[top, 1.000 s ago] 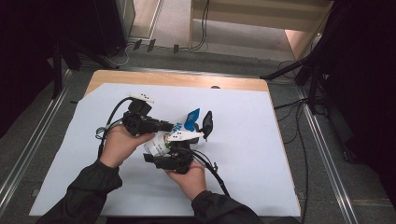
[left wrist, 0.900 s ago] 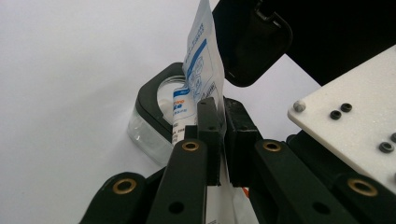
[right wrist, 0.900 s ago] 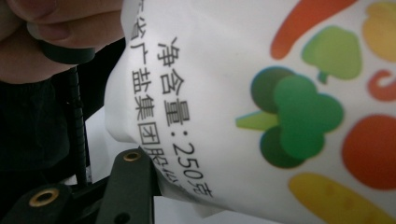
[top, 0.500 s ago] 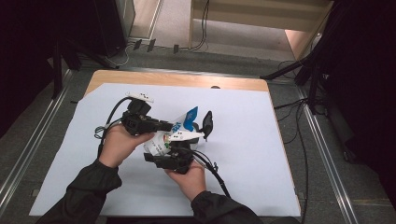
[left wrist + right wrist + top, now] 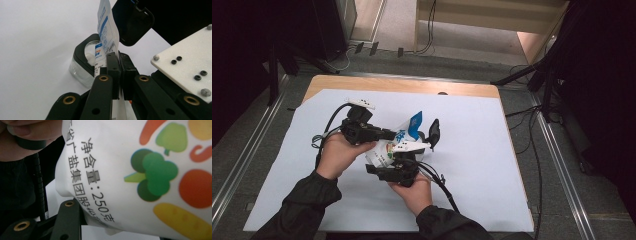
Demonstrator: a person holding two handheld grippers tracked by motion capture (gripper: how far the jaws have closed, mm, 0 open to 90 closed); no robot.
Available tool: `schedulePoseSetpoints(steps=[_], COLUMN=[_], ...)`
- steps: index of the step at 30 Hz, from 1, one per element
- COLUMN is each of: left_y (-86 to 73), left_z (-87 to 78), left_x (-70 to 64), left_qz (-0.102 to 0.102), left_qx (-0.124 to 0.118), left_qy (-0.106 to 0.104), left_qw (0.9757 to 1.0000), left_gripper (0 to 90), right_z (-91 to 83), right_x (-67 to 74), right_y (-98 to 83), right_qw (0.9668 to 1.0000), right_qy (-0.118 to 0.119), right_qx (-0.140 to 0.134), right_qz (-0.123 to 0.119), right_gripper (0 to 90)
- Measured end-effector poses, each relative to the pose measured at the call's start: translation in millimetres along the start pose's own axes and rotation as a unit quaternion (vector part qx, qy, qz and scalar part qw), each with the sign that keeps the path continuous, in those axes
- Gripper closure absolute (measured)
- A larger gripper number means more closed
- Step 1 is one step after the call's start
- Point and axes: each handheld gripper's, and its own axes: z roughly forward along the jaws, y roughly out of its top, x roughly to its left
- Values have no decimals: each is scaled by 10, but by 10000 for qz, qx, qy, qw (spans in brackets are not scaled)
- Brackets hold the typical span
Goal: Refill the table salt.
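A white bag (image 5: 384, 150) printed with vegetables (image 5: 150, 170) and a blue-and-white top (image 5: 106, 32) is held above the table between both grippers. My left gripper (image 5: 393, 135) is shut on the bag's flat top edge, its pads (image 5: 113, 67) pinching it. From below, my right gripper (image 5: 401, 159) grips the bag's body. Its jaws have just been opening a little, with the bag still pressed between them. Just beyond the bag stands a small clear jar (image 5: 83, 66) with its black flip lid (image 5: 132, 20) open; that lid (image 5: 433, 132) also shows in the high view.
A white sheet (image 5: 472, 165) covers the wooden table (image 5: 402, 85). Cables trail from both grippers across the sheet. Metal rails run along both sides of the table, and dark stands and cables lie on the floor to the right.
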Motion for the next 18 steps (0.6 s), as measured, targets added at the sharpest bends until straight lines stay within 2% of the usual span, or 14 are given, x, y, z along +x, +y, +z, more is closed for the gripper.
schedulePoseSetpoints(steps=[11, 18], left_y=[2, 5], left_z=[9, 15], left_x=[-7, -9], left_qz=[20, -19], left_qx=[23, -59], left_qy=[19, -42], left_qw=[10000, 10000], left_gripper=[900, 897], right_z=[11, -18], right_x=[-25, -20], right_y=[-22, 1], right_qw=[9999, 10000], right_qy=[-96, -45], right_qx=[29, -16], right_qz=[-66, 54], right_gripper=[554, 579])
